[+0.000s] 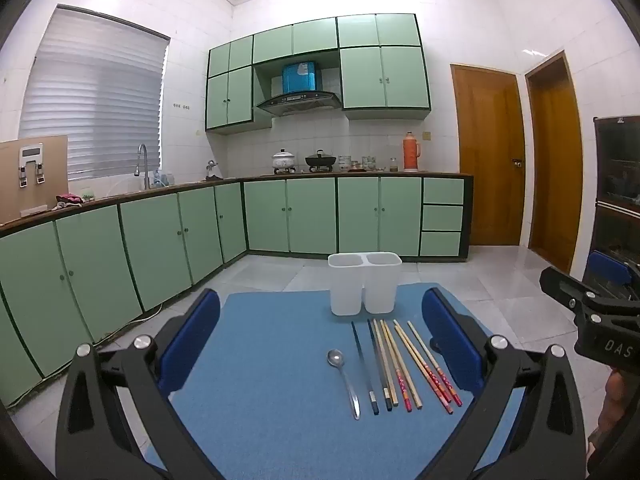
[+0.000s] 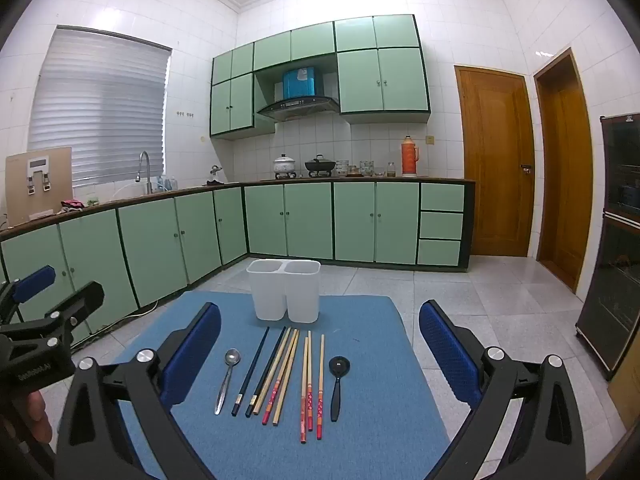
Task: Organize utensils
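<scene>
Left wrist view: left gripper [image 1: 320,312] spread wide, empty; metal spoon [image 1: 344,376] and chopsticks [image 1: 400,364] lie near the white two-compartment holder [image 1: 364,284], far on the blue mat [image 1: 260,400]. Right wrist view: right gripper [image 2: 320,320] likewise spread; black spoon [image 2: 338,380] rightmost. Nothing sorted yet.

Home kitchen, green cabinets [image 2: 360,220] along tiled walls, range hood [image 2: 298,106] over stove with 2 pots [image 2: 285,165], sink tap [image 2: 145,170], orange thermos [image 2: 409,156], 2 wooden doors [image 2: 496,160]
</scene>
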{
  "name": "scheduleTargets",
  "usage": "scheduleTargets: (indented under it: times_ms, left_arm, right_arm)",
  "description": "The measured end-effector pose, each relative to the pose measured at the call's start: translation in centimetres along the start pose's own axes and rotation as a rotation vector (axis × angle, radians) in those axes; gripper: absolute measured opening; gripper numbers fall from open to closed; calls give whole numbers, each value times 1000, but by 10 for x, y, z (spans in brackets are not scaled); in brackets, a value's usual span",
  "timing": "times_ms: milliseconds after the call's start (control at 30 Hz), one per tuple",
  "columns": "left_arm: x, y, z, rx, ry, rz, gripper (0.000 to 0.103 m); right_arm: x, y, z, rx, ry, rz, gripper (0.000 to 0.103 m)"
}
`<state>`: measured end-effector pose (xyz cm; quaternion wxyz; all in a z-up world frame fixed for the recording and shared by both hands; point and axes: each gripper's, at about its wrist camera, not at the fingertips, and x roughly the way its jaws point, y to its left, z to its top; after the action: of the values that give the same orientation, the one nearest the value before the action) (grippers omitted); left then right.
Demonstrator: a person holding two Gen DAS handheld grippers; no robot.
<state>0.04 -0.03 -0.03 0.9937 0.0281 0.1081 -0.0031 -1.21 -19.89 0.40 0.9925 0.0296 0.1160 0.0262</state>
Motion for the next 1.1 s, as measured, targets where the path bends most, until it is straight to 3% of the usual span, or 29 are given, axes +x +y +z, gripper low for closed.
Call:
scheduleTargets:
  times_ms: [1100]
  left_arm:
    - [-1,8,3,-9,-6,4,98]
  right_arm:
    - [1,2,0,-3,4,-1,97]
